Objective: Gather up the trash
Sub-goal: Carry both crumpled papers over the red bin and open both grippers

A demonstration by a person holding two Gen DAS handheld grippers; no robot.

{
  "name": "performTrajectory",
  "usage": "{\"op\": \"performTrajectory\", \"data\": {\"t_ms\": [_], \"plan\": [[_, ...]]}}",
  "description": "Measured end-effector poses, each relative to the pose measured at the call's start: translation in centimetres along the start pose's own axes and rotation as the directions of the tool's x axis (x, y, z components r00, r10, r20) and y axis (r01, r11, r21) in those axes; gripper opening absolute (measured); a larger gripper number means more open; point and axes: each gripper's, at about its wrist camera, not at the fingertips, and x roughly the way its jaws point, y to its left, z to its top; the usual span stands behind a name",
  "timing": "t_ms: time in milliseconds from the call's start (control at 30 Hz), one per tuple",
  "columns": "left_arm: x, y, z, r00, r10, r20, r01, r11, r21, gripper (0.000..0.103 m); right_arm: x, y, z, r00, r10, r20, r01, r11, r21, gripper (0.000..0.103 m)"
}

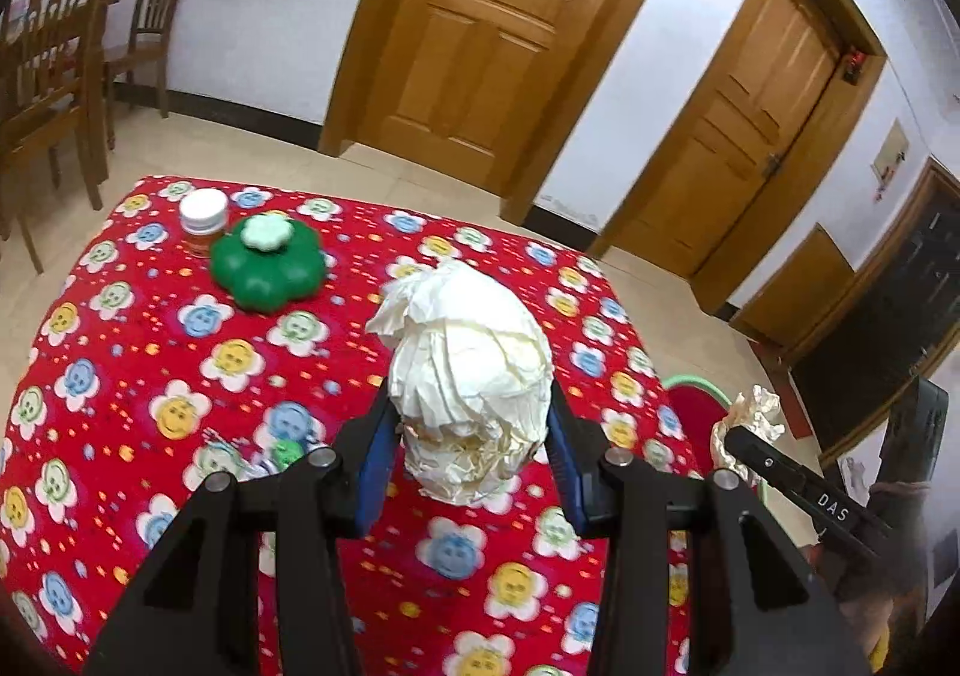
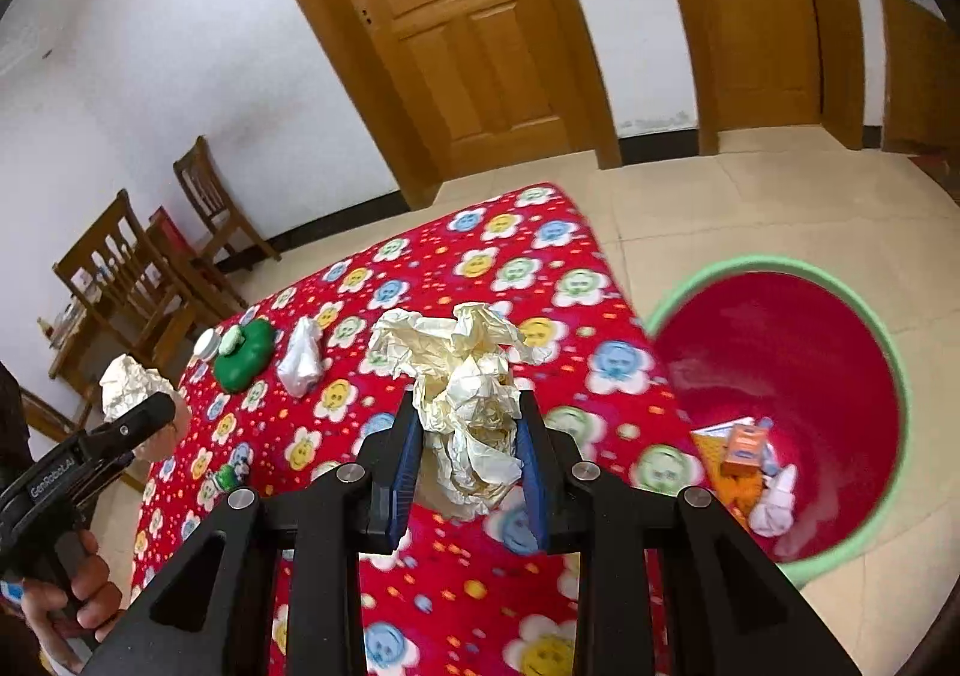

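Note:
My left gripper point(image 1: 471, 424) is shut on a big crumpled white paper ball point(image 1: 468, 352), held above the red flowered tablecloth point(image 1: 150, 352). My right gripper point(image 2: 468, 424) is shut on a looser wad of cream paper point(image 2: 474, 376), also lifted off the table. Each gripper shows in the other view: the right gripper point(image 1: 735, 436) with its wad point(image 1: 750, 415) near the table's right edge, the left gripper point(image 2: 159, 412) with its ball point(image 2: 129, 382) in a person's hand. A red bin with a green rim point(image 2: 894, 352) stands on the floor right of the table and holds an orange box and white scraps.
On the table lie a green flower-shaped container point(image 2: 243, 355), a white-lidded jar point(image 2: 207, 344), a white crumpled wad point(image 2: 303, 358) and a small green wrapper point(image 2: 227, 476). Wooden chairs point(image 1: 54, 75) stand at the left by the wall. Two wooden doors point(image 1: 498, 27) face the table across a tiled floor.

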Motion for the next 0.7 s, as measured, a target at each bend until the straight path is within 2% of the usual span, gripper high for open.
{"op": "performTrajectory", "data": {"t_ms": [300, 700], "plan": [[0.1, -5.0, -1.2, 0.996, -0.081, -0.034, 0.083, 0.994, 0.067, 0.046, -3.2, -4.6, -0.9, 0.998, -0.048, 0.036, 0.045, 0.996, 0.071, 0.030], [3.7, -12.2, -2.7, 0.979, -0.162, -0.123, 0.182, 0.966, 0.181, 0.046, -4.8, -10.9, -1.7, 0.990, -0.138, 0.039, 0.130, 0.978, 0.166, 0.030]]}}
